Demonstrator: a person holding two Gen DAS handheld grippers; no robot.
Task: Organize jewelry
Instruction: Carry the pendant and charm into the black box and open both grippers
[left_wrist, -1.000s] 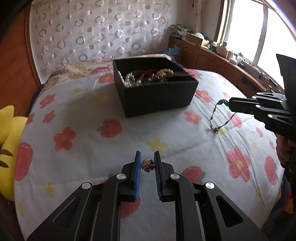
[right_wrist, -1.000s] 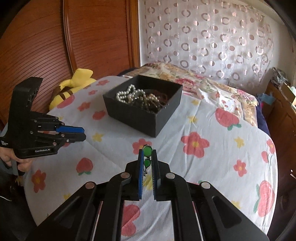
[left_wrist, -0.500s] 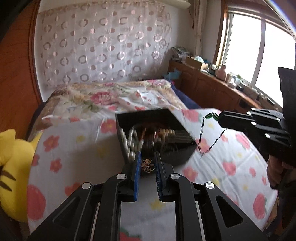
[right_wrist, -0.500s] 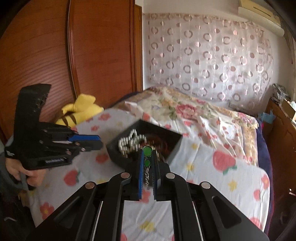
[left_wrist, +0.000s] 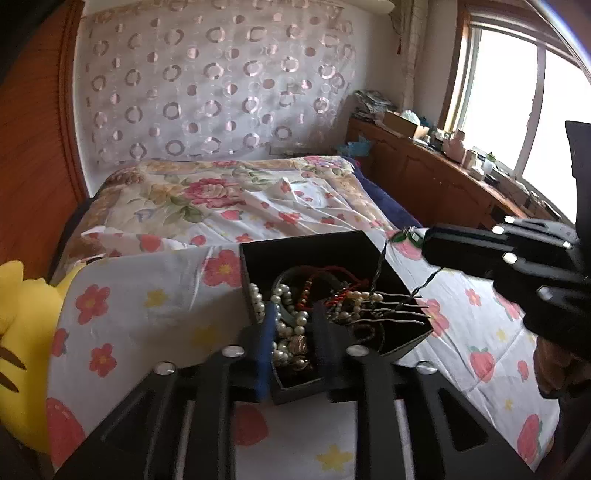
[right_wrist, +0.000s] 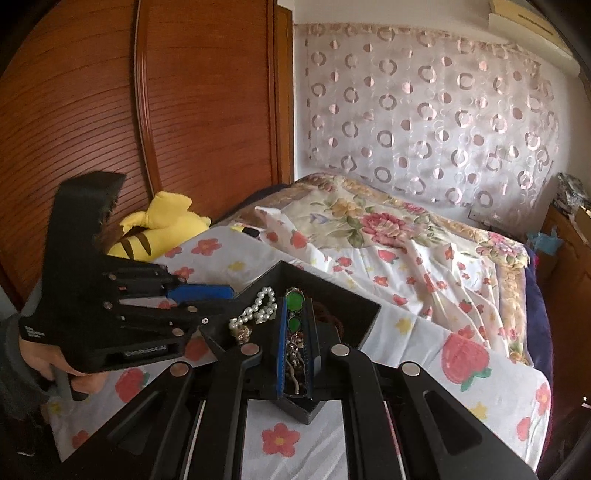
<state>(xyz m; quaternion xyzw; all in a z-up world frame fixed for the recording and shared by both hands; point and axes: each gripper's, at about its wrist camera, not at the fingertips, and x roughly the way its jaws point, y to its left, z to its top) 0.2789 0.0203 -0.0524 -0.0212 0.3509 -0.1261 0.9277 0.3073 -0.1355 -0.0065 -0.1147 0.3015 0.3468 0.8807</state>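
A black open box sits on the flowered bedspread, full of pearl strands and other jewelry. My left gripper hangs over the box's near corner with its jaws apart; a small bronze flower piece lies in the box between them. My right gripper is shut on a green-beaded necklace above the box. In the left wrist view the necklace's dark chain hangs from it into the box.
A yellow plush toy lies at the left of the bed by the wooden wardrobe. A cluttered wooden sideboard runs under the window at the right.
Both grippers rose from the bedspread and moved over the box. The left gripper's jaws opened and the bronze flower piece left them. The right gripper kept its hold on the green necklace.
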